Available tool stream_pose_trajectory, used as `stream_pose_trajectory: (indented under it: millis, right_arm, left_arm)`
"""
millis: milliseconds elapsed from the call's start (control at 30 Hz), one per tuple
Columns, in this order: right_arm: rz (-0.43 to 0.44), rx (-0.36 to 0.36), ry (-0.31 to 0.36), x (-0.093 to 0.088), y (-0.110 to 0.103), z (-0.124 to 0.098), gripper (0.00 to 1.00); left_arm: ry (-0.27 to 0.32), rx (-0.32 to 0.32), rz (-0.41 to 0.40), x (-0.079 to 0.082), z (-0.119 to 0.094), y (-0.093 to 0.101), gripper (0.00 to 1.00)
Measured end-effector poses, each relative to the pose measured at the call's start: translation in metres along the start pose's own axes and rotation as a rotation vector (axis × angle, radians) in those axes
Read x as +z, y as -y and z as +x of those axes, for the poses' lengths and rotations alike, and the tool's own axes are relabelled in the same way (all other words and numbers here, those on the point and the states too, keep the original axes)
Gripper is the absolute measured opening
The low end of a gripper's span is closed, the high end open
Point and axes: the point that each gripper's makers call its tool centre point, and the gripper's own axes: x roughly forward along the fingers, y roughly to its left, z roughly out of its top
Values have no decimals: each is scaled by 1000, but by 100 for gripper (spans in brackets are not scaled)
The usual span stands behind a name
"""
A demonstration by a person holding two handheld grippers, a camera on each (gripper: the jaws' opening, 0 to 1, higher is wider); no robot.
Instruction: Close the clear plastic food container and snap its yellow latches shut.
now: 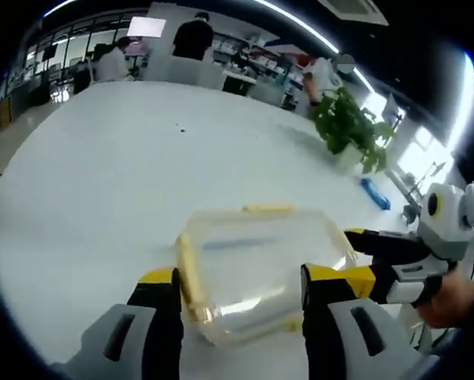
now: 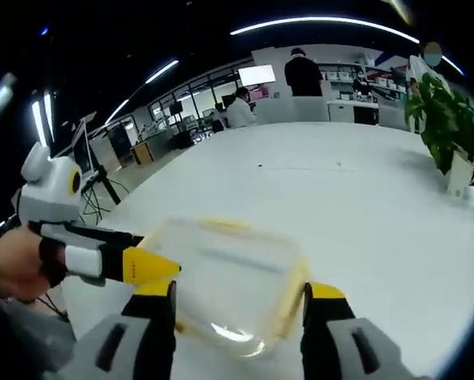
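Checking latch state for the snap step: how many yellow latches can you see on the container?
2 in the left gripper view: one latch on the clear container's left side by the left gripper, one latch on the far edge. The other sides are unclear, so more may be hidden.

Long ceiling strip lights [image 2: 324, 21] glow overhead, leaving the wide white table [image 1: 142, 182] bright and nearly shadowless. Glare streaks the clear plastic food container [image 1: 260, 269]. Both views are soft, and bend strongly towards their edges.
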Motion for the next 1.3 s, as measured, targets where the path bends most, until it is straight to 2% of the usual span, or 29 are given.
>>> stream_pose_trajectory:
  millis: [67,100,133,167,200,233,267,300,333,667,967,1300]
  right_arm:
    - [11,3,14,0,-1,0,62]
    - [78,0,1,-4,0,0,60]
    - [62,32,-30,-15,0,0,59]
    - [126,2,8,-11,3,2,57]
    - [138,-14,25,-11,8,2,55]
    - [156,-19,29,-10,7,2,54]
    - [138,-23,25,-12,11,4,54]
    - [135,-22,18,-9,9,4,54]
    - [129,-21,14,-10,9,5,54]
    - [119,-19,13,-5,5,7,54]
    - [112,-9,18,2,-16,19,54]
    - [92,13,27,18,-34,43,53]
  left_arm:
    - [3,-3,-9,0,0,1,58]
    - [13,-9,-12,-1,1,2,57]
    - [24,-9,-27,-1,1,2,57]
    - [35,-7,-35,-1,2,3,56]
    - [43,23,-94,-1,-2,0,53]
    - [-4,48,-143,-12,-10,-4,50]
    - [34,9,-151,-7,-9,5,48]
    - [52,16,-119,-6,-11,4,48]
    - [60,21,-128,-6,-11,4,48]
    - [73,31,-120,-6,-12,1,48]
    - [85,47,-115,-1,-19,-24,49]
    - [93,42,-109,16,-19,-56,49]
